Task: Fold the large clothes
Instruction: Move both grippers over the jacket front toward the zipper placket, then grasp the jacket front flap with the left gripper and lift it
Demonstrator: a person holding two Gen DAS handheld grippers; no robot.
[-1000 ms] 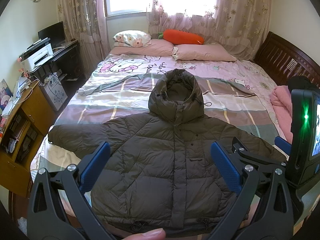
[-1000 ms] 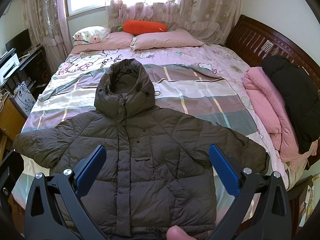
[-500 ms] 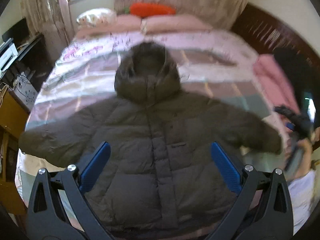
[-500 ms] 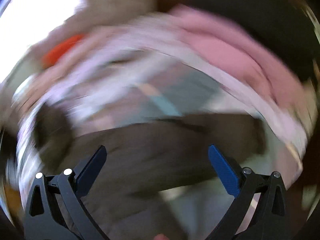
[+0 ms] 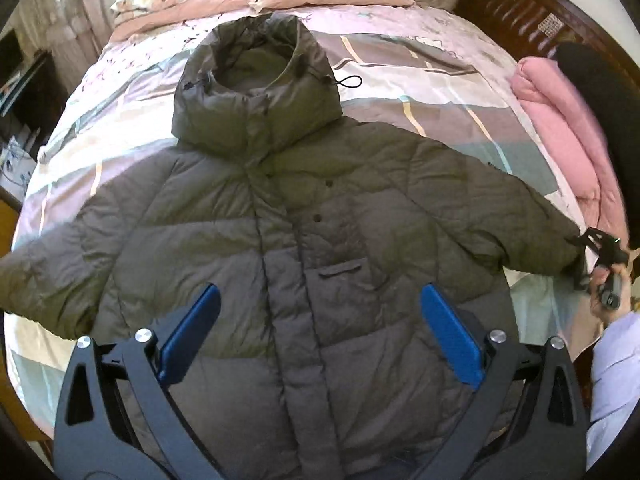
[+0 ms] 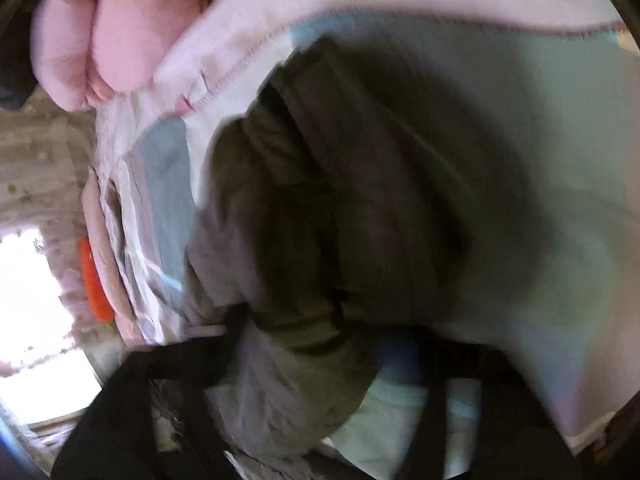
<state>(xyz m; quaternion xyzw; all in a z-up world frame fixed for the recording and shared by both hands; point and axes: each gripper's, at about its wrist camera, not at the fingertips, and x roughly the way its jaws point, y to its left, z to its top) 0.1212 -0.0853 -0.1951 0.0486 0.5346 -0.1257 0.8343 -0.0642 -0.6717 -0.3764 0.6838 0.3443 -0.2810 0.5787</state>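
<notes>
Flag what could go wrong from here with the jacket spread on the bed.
1. The right tongs are closing on the puffy sleeve cuff; the slick padding might slip out.
2. The left tongs hang open over the olive jacket, so a one-sided pull could drag it askew.
3. The folded pink garment lies near that cuff and might get caught.

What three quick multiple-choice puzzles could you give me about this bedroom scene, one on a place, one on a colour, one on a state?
1. Where does the olive-green hooded puffer jacket lie?
A. spread flat on the bed
B. on the floor
C. on a chair

2. What colour are the left gripper pads?
A. red
B. blue
C. yellow

3. How does the jacket's front look?
A. closed
B. wide open
C. inside out

Answers: 1 A, sleeves stretch across the patterned bedspread; 2 B, both pads show blue; 3 A, the placket runs shut down the middle.
</notes>
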